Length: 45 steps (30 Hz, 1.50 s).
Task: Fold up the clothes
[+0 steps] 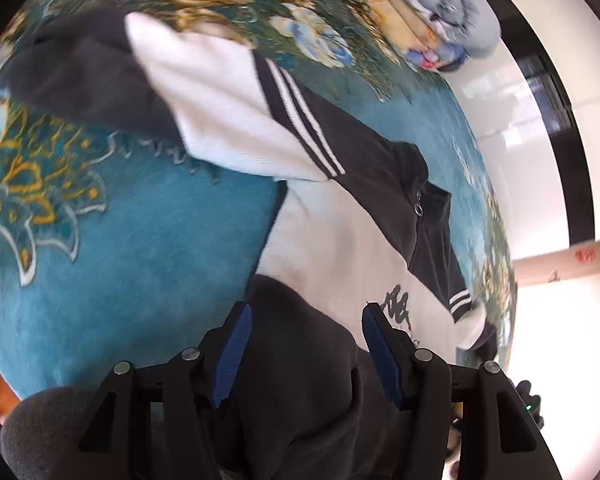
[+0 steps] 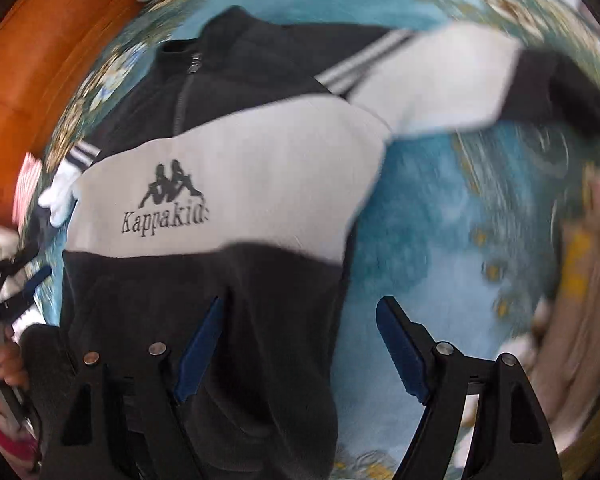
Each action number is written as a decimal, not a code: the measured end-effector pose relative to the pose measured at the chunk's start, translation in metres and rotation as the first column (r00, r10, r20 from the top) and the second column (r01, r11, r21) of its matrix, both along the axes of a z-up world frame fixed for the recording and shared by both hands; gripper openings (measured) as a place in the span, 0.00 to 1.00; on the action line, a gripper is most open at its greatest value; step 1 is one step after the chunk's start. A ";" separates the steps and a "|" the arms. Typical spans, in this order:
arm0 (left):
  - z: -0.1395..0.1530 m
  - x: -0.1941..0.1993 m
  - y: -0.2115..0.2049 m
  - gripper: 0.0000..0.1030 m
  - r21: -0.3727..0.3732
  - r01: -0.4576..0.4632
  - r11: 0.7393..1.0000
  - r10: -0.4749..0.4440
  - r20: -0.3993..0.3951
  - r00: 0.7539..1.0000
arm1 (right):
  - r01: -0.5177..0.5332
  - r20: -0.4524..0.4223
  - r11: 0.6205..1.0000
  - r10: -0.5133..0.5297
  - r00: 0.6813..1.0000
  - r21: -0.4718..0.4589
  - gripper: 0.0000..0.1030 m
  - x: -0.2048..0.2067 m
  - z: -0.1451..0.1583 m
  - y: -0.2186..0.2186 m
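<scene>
A teal floral blanket (image 1: 140, 240) carries a black-and-white jacket (image 2: 240, 184) and folded clothes (image 1: 428, 12).

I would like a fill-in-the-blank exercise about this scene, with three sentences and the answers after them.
1. The sweatshirt lies spread on a rug whose main colour is ____.
2. The jaws of both the left gripper and the right gripper stand ____.
3. The word printed under the logo begins with the letter ____.

Missing words: teal blue; open; K
</scene>
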<state>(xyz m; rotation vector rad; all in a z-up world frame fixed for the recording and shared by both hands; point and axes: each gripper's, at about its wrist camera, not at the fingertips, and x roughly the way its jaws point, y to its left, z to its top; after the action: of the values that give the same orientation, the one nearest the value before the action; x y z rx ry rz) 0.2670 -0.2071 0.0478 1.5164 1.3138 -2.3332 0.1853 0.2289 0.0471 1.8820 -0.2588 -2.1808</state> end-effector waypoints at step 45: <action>0.133 -0.083 0.045 0.60 -0.163 0.146 0.976 -0.162 -0.088 0.983 | 0.061 -0.241 0.959 -0.131 0.962 -0.278 0.64 0.021 0.106 0.015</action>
<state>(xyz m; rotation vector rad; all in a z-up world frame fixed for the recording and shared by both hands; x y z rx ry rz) 0.1838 -0.1624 0.1807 1.5217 1.0362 -2.5697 0.2068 0.2435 0.1533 1.4526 -0.5741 -2.2892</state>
